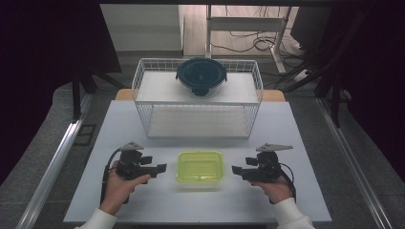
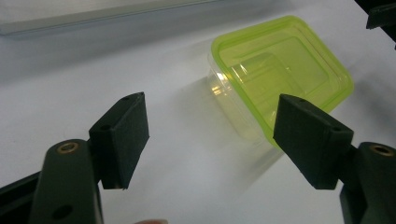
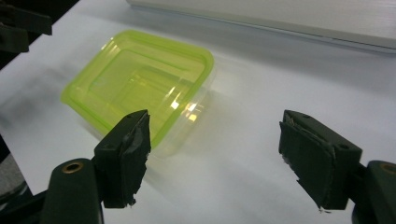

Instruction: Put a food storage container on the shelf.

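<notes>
Yellow-green and see-through, the box (image 1: 200,166) sits on the white table (image 1: 119,124) near the person's edge, directly between the two grippers and in front of the wire rack (image 1: 197,98). Its lid is on and it rests flat.

The left gripper (image 1: 161,167) hovers just beside the box's left side, jaws pointing toward it but apart from it. In the left gripper view the box (image 2: 280,70) lies ahead and toward the right jaw, whose pad overlaps the near corner of the lid in the picture; nothing is between the pads, and the jaws stand wide, released.

The right gripper (image 1: 236,169) mirrors it at the box's right side, near but not touching. In the right gripper view the box (image 3: 140,79) lies ahead and to the left, its near corner just past the left jaw. These jaws are also spread wide with only bare table between them, holding nothing.

Each gripper is held low over the table in a hand (image 1: 118,186) coming in from the bottom edge.

On the rack's upper shelf, well behind the box, stands a round bowl (image 1: 201,76) with a dark blue lid.
</notes>
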The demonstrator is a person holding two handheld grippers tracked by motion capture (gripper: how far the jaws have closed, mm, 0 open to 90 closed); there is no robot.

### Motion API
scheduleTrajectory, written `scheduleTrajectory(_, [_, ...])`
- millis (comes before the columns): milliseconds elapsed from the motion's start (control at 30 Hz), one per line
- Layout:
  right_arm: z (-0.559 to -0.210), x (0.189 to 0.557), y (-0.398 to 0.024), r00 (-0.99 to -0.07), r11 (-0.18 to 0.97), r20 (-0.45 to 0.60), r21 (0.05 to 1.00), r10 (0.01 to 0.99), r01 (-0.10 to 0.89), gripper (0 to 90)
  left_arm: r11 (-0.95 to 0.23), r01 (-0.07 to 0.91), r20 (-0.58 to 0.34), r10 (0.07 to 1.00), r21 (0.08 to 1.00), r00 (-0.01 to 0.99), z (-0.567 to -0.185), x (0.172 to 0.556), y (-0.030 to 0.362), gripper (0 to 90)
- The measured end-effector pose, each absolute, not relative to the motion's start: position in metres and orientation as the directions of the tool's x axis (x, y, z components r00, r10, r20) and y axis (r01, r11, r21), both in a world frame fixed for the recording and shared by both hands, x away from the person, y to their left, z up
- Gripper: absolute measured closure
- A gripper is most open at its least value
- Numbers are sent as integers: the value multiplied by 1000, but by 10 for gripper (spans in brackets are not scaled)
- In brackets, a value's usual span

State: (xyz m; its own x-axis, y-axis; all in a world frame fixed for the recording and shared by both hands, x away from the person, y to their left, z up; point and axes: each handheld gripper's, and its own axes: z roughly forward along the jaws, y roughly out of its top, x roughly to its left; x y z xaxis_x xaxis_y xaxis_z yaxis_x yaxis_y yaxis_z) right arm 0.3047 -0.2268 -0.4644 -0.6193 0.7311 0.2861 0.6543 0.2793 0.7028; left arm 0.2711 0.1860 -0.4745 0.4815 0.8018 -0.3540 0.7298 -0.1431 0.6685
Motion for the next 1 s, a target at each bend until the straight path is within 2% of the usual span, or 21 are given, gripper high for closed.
scheduleTrajectory(467, [-465, 306, -220, -614, 257, 334, 692, 715, 675, 307, -84, 748, -437, 767, 658, 470, -477, 276, 178, 248])
scheduleTrajectory(800, [-471, 311, -209, -599, 239, 381, 667, 704, 706, 328, -35, 798, -535, 724, 602, 435, -488, 292, 167, 267])
scheduleTrajectory(1000, [-477, 315, -200, -606, 254, 394, 653, 691, 714, 354, -38, 817, -551, 720, 575, 422, -496, 300, 161, 284])
